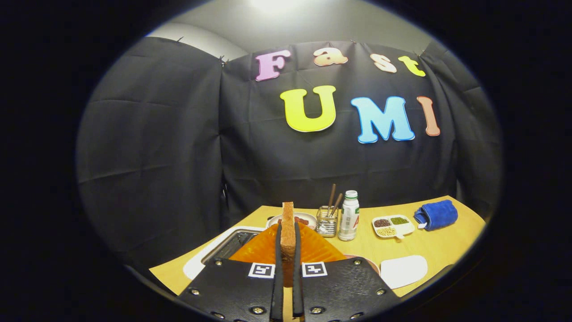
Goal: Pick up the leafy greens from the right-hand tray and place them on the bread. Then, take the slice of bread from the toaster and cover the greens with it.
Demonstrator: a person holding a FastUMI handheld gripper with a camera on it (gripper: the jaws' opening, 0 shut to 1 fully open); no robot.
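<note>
Gripper view, bottom centre: the gripper (286, 286) was pinched on a slice of bread (288, 228), held upright on edge between both fingers. Just behind it an orange mat (317, 248) was seen, with a white tray (223, 246) at lower left. Farther back a plate (304, 219), a bottle (349, 215) and a blue cloth (437, 214) were set on the table (442, 246). The covering step was judged in hand; greens could not be made out, so lowering flat onto them would be called for.

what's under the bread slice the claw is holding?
The claw is shut on the bread slice, held upright. Below it lies an orange tray, with the toaster beside it. The tray's middle is hidden by the slice and the fingers.
</note>
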